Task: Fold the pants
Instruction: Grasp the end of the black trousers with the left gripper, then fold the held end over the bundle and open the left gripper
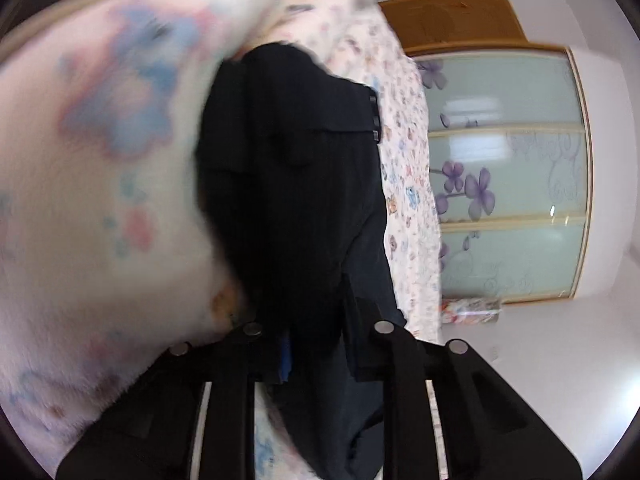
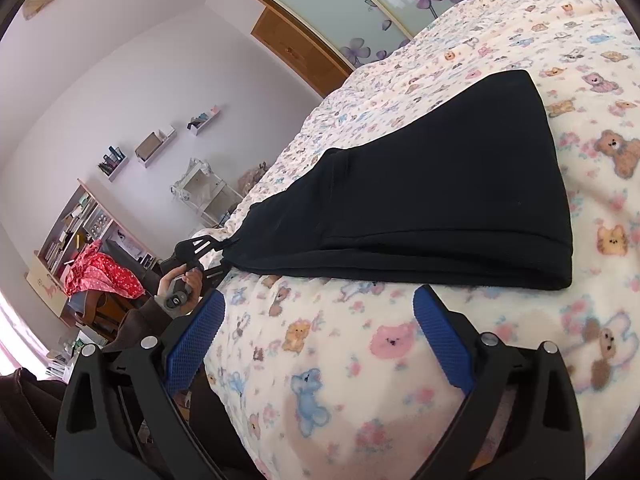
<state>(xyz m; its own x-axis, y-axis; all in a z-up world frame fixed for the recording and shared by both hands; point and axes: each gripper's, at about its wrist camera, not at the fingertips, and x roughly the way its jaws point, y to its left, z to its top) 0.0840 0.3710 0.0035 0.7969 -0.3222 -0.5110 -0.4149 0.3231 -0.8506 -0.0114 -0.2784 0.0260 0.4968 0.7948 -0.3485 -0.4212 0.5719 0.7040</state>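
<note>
Gripping the black pants (image 2: 440,200) on the bed (image 2: 400,360), the left hand-held gripper (image 1: 316,344) should pull evenly to align edges; the right hand-held gripper (image 2: 316,344) hovers wide open, empty.

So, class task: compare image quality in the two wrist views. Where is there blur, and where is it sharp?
Left wrist view: the teddy-print fleece blanket smears with blur at left, and the black folded pants are nearly featureless dark. Right wrist view: sharp and evenly lit, with pants and blanket prints crisp, though fisheye bends the wardrobe.
</note>
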